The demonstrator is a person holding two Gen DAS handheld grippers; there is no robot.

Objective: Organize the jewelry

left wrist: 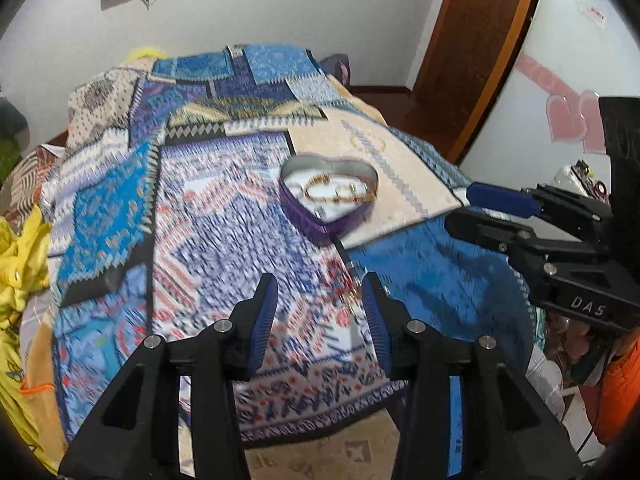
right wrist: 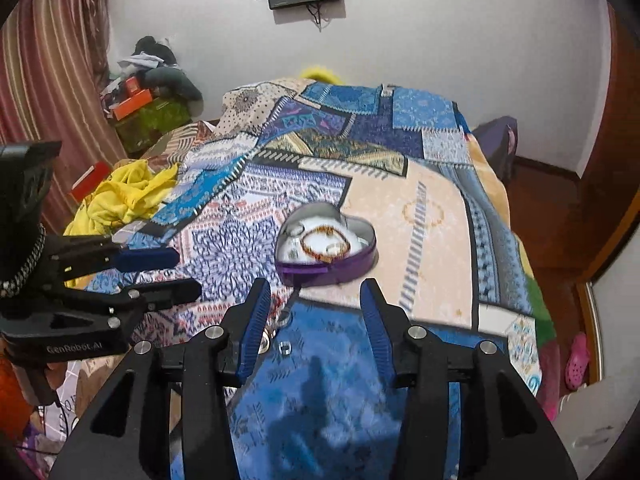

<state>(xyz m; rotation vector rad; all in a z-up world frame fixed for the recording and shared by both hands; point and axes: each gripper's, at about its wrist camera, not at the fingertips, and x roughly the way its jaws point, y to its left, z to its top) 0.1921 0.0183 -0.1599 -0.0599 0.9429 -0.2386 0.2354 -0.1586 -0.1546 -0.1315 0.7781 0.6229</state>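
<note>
Left wrist view: the left gripper [left wrist: 320, 316] occupies the lower centre of the frame, its blue-padded jaws spread with nothing between them. A purple heart-shaped tin [left wrist: 329, 198] sits open at centre frame on the patchwork bedspread [left wrist: 200, 208]; it holds a beaded bracelet [left wrist: 338, 190] on a white lining, with further small items too blurred to identify. The right gripper [left wrist: 472, 208] enters from the right edge, jaws parted and empty; its body carries the letters "DAS". Right wrist view: the right gripper [right wrist: 314, 320] fills the lower centre, jaws spread and empty. The heart-shaped tin [right wrist: 326, 242] lies just above the fingertips at centre frame, containing the beaded bracelet [right wrist: 325, 245] and a small ring [right wrist: 297, 231] at its upper left. Two small rings [right wrist: 285, 347] lie loose on the bedspread [right wrist: 432, 232] between the jaws, near the left finger. The left gripper [right wrist: 188, 274] extends from the left edge, jaws apart; its body reads "GenRobot.AI".
</note>
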